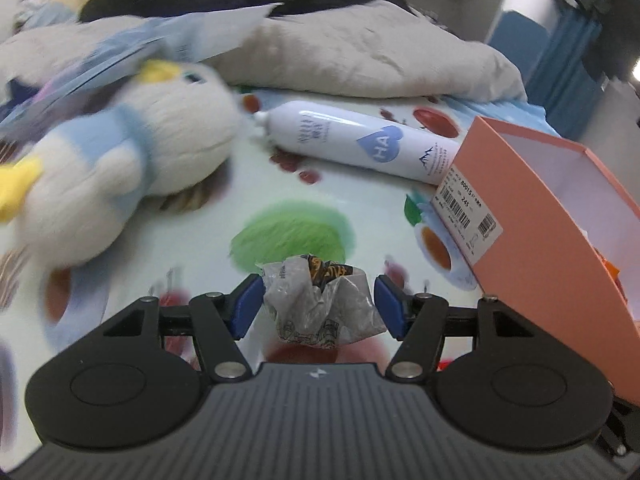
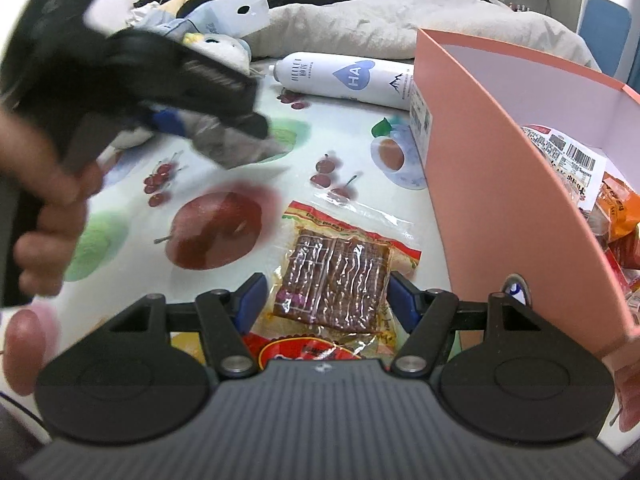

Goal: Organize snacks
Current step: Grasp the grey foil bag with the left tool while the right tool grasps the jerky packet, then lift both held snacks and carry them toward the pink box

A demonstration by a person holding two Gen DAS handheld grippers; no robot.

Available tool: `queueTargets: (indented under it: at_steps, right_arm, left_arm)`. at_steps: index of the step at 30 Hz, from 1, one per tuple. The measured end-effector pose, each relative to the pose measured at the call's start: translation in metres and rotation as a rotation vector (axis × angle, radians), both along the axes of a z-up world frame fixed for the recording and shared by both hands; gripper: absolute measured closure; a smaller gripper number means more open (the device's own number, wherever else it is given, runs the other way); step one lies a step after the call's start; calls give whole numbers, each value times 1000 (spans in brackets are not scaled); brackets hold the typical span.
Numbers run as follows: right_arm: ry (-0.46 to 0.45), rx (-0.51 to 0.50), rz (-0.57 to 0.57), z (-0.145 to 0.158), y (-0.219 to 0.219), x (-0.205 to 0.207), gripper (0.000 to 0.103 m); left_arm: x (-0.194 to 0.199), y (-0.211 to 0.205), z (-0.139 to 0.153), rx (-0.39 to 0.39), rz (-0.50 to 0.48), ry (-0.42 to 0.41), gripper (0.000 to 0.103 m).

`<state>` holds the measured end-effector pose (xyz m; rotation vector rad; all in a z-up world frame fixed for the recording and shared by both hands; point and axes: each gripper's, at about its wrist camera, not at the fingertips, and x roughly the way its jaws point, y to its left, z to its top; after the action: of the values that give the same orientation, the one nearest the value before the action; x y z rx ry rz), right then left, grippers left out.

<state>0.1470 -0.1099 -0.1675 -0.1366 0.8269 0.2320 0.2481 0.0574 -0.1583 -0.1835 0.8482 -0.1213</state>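
Left gripper [image 1: 318, 306] — blue pads [image 1: 245, 307] set either side of a crumpled silver-and-black foil snack wrapper [image 1: 320, 304], close against it; true pinch or bare gap cannot be told. Wrapper bunched, no clear long axis, raised above the fruit-printed white tablecloth [image 1: 280, 184].

Right gripper [image 2: 326, 304] — fingers spread around a clear flat packet of dark brown ridged snack sheets with red-and-yellow border [image 2: 336, 276]; contact with the pads not discernible. Packet lying flat on the cloth, long axis running away from the camera, slightly tilted rightward at its far end; near end under the gripper body.

Just right of the packet: open salmon-pink cardboard box with white interior [image 2: 492, 184], near wall upright, several orange and white snack packets [image 2: 592, 184] inside. Open cloth left of and beyond the packet.

Farther back: white cylindrical spray bottle with blue heart mark [image 1: 360, 146] lying on its side, base touching the box corner. White-and-pale-blue plush toy [image 1: 128, 160] at left. Rumpled grey bedding [image 1: 360, 52] at the far edge.
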Motion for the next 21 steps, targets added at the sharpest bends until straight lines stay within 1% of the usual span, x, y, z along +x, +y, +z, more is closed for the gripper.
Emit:
queueTargets:
  at_steps: [5, 9, 12, 16, 21]
  right_arm:
    - [16, 12, 31, 4, -1, -8, 35]
    - [47, 42, 48, 9, -1, -15, 35]
    - [36, 42, 93, 15, 3, -23, 35]
    - [47, 55, 124, 23, 3, -30, 35]
    - [50, 70, 155, 40, 0, -38, 35]
  left_arm:
    - [-38, 8, 7, -26, 50, -5, 36]
    - [-67, 13, 11, -63, 94, 0, 36]
    - [-90, 15, 13, -82, 131, 2, 36]
    - [-114, 16, 14, -116, 174, 24, 36]
    - [-134, 18, 26, -135, 219, 15, 36]
